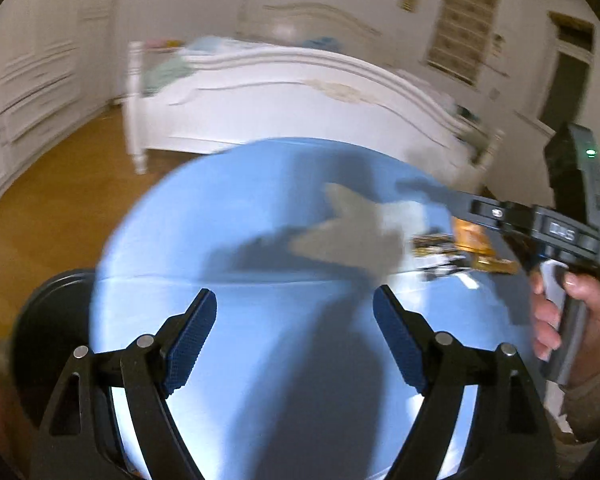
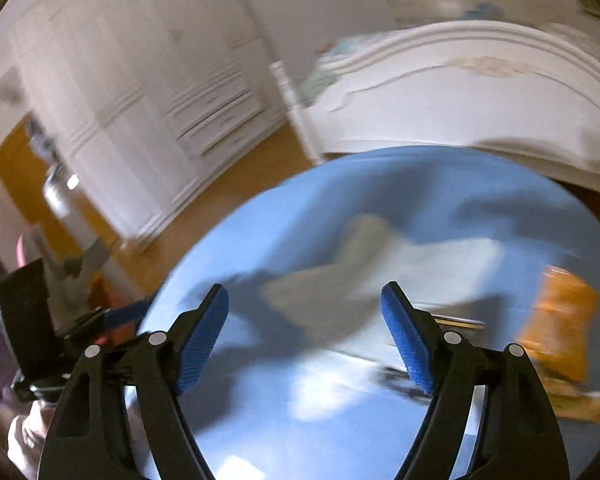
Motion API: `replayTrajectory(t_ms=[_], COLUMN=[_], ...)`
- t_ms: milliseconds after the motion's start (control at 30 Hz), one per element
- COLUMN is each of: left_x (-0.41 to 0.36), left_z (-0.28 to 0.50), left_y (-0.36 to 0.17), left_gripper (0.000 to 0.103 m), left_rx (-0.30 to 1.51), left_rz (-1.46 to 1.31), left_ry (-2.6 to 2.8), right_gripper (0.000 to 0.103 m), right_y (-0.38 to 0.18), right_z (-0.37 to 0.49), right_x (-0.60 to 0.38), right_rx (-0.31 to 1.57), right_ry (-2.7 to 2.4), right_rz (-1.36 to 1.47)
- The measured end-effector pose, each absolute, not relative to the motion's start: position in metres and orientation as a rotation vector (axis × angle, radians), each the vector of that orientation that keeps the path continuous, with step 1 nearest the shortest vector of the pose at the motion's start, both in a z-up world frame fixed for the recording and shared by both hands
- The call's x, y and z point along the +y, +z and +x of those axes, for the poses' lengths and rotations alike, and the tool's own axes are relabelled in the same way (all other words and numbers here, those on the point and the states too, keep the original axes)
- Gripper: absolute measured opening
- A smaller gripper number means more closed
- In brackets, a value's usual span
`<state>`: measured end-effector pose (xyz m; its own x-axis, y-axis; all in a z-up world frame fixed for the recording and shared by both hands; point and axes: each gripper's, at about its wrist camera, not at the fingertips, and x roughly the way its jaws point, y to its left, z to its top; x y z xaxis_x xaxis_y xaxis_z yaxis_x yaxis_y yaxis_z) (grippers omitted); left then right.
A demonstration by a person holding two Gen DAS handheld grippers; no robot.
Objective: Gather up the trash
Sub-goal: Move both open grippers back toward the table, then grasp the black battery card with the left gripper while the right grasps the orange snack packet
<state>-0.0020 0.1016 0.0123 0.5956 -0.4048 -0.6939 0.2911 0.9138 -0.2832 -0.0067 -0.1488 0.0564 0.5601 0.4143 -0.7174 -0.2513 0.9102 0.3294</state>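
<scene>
A round table [image 1: 188, 216] covered in a smooth, glossy blue sheet fills the lower centre of both views, with bright glare patches toward the bottom. A honey-coloured wooden floor [image 1: 52, 184] is seen around it at the left. Behind, across the upper half of the frame, a white bed frame [image 1: 284, 96] with a curved, moulded footboard and a turned corner post is shown; rumpled pale bedding is heaped on it. White panelled wardrobe doors [image 2: 148, 92] are seen at the upper left of the right wrist view. Everything is smeared by motion blur.

On the blue surface, right of centre, a crumpled grey-white piece of paper or tissue [image 1: 352, 232] is lying, irregular and soft-edged. Just to its right, an orange crinkled wrapper [image 2: 560, 320] is seen near the right edge, with small dark and yellow scraps [image 1: 436, 244] beside it; what these are cannot be told.

The left gripper [image 1: 294, 340] is held over the table with its ribbed blue pads [image 1: 192, 340] spread apart and nothing between them. The right gripper [image 2: 306, 336] is likewise spread wide and empty. In the left wrist view a hand [image 1: 572, 320] is seen at the right edge, wrapped around the other gripper's handle.
</scene>
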Motion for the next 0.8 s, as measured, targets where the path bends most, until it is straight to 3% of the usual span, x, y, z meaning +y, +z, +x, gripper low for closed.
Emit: replayTrajectory(t_ms=[333,800], left_x=[-0.013,-0.05], left_z=[0.03,0.06], left_y=[0.005,-0.027], left_gripper=[0.08,0.077], left_rx=[0.923,1.029], left_rz=[-0.112,-0.095], left_ry=[-0.633,-0.617], right_gripper=[0.078,0.078], right_y=[0.032,0.014], right_z=[-0.025,0.0], right_x=[-0.284,-0.27], right_rx=[0.936,1.02], right_ry=[0.122,0.165], right_rz=[0.184,0.09])
